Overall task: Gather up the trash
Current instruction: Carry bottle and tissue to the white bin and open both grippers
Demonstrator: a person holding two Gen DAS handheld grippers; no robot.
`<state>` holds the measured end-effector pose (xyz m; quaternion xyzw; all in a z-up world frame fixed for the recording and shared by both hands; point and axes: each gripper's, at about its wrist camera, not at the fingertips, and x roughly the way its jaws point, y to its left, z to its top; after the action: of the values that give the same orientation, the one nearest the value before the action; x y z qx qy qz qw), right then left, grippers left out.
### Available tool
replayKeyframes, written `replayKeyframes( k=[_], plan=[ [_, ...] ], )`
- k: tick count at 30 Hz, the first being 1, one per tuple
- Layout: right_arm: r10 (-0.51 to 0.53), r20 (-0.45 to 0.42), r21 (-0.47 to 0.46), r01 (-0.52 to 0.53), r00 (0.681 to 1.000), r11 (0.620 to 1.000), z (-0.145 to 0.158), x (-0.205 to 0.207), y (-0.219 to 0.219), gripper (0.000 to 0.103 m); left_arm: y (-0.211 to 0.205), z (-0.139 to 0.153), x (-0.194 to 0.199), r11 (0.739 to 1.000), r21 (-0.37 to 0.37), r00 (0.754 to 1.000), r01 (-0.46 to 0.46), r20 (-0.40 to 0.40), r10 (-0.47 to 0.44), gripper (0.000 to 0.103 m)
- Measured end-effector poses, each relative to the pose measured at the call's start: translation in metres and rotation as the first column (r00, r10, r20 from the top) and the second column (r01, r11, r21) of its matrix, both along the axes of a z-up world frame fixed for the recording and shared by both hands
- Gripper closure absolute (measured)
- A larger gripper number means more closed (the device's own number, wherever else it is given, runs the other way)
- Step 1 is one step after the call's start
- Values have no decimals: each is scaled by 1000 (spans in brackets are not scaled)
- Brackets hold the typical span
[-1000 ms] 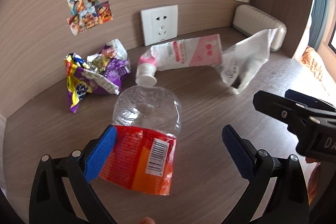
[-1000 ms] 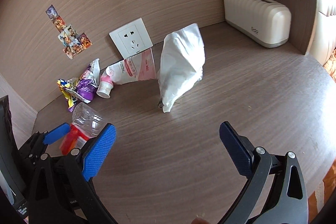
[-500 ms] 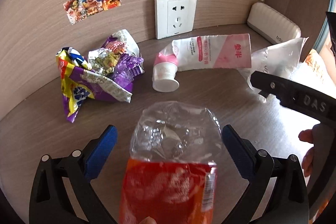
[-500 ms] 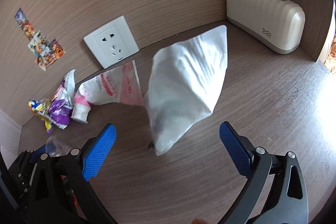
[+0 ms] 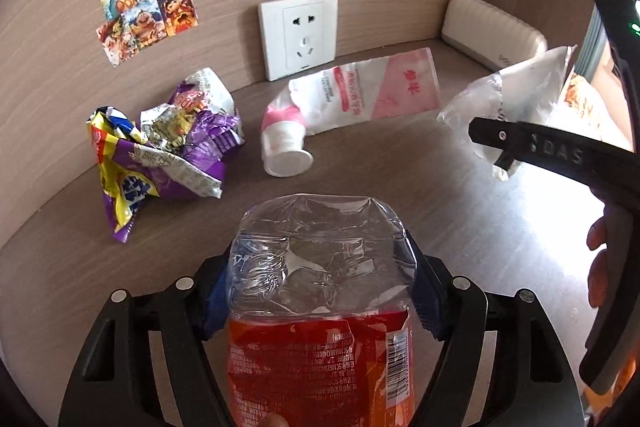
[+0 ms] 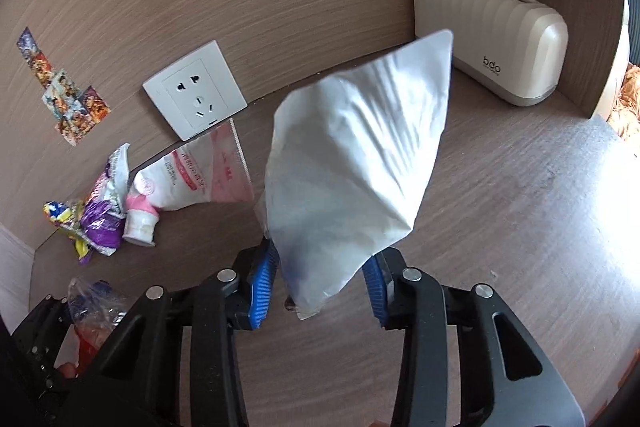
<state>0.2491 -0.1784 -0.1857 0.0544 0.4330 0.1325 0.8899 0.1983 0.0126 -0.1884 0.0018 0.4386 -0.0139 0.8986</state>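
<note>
The crushed clear plastic bottle with a red label is pinched between the closing jaws of the left gripper; being slick and springy, it could be squeezed out forward. The crumpled white plastic bag stands between the closing jaws of the right gripper, where only its thin lower tip is caught and may be lost.

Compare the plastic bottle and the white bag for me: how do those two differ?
The plastic bottle is clear and crumpled, with a red label; the white bag is plain, opaque and soft. The bottle lies lengthwise between the left hand-held gripper's closing jaws; the bag stands up from the right hand-held gripper, whose jaws are closing on its lower corner. Both are light, empty-looking trash on the wooden surface.
</note>
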Motion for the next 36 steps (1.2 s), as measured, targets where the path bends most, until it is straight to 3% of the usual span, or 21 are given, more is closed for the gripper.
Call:
replayKeyframes(
  k=[9,18,28,36],
  plan=[
    [16,82,-25,-14,997,1000,36,-66,-24,62,-23,38,-31,999,-11,997,35,63,-34,31],
    [-99,118,-67,107,988,992,59,-131,-85,62,-103,60,-59,978,-32,974,208,97,-204,31],
    [-336,91,-79,343,937,936,58,-209,-182,62,-216,60,-96,894,-31,893,446,88,-442,31],
    [-475,59,-76,478,878,875,49,-256,-231,62,-288,51,-131,803,-20,803,595,56,-594,31]
  ],
)
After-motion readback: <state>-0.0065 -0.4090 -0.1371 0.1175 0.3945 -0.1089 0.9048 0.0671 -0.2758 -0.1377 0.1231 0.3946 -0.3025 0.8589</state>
